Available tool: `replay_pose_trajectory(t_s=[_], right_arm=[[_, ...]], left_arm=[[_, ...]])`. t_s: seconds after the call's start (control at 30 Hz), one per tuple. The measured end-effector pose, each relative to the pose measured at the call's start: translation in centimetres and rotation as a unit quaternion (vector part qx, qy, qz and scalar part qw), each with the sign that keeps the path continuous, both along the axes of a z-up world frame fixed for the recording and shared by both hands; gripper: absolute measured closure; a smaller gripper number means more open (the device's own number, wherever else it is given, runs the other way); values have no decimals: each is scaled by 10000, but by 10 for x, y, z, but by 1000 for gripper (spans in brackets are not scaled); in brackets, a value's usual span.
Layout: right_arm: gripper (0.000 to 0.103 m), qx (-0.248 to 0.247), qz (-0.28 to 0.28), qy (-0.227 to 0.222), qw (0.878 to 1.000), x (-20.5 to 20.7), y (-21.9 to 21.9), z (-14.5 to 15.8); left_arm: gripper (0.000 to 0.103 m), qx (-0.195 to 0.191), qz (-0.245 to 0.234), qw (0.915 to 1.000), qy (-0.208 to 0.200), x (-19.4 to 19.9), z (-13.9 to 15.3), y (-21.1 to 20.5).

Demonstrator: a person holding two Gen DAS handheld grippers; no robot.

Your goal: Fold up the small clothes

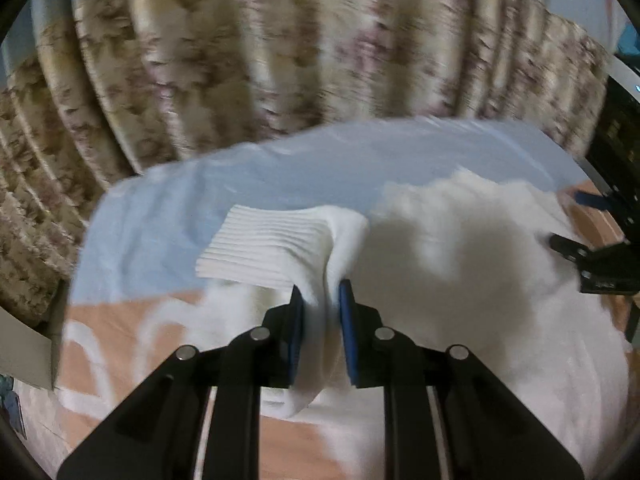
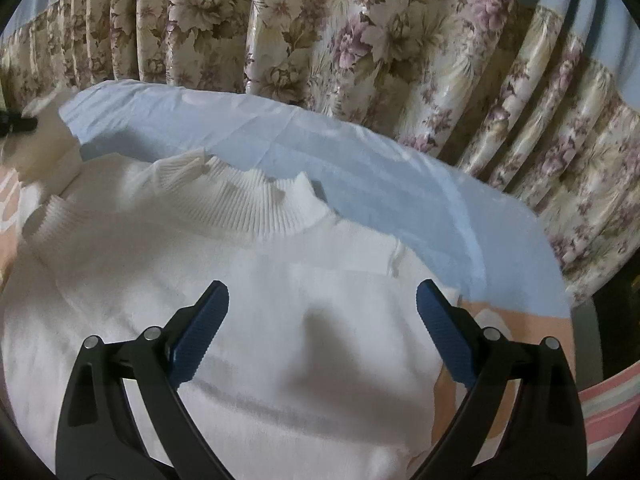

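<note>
A floral-patterned beige curtain [image 2: 360, 40] hangs behind a pale blue sheet [image 2: 360, 160] spread over a peach-and-white patterned bedcover [image 1: 132, 320]. On these lies the white knitted sweater with ribbed collar [image 2: 240, 280], body flat. The right gripper [image 2: 322, 312] hovers over its chest, jaws wide apart, while the left gripper [image 1: 320, 300] is clamped on the sweater's ribbed-cuff sleeve [image 1: 276, 244], lifted at its left side.

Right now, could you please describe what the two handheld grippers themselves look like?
Both the left gripper and right gripper have black angular linkage arms with round silver pivot pins and blue ridged finger pads. No cables, markings or sleeves show.
</note>
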State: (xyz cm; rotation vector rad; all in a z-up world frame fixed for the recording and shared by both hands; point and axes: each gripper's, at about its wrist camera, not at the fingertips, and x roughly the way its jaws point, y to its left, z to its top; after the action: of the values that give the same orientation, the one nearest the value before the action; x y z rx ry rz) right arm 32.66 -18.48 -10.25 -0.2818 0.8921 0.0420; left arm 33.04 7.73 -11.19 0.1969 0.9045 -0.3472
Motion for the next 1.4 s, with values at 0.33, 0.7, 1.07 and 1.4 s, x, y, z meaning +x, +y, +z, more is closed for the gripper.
replay_pose_trajectory(t_s=[0.33,0.7,1.07,1.4], right_arm=[[12,367,-1,143,9992,-12,-23,-8],[15,607,-38,334,9976,-19,-42,-15],[18,1044,299,455,9930,-28,-21,-11],[40,1018,1493,593,9818,-9,83,8]], left_arm=[[84,328,-300,9984,338,-33,-44,-110],[32,445,-165,9989,14,-51,-40,-94],[29,466,481,9978,16,-39,-41,-33],[29,1029,429,9936,156,-32,-56,-23]])
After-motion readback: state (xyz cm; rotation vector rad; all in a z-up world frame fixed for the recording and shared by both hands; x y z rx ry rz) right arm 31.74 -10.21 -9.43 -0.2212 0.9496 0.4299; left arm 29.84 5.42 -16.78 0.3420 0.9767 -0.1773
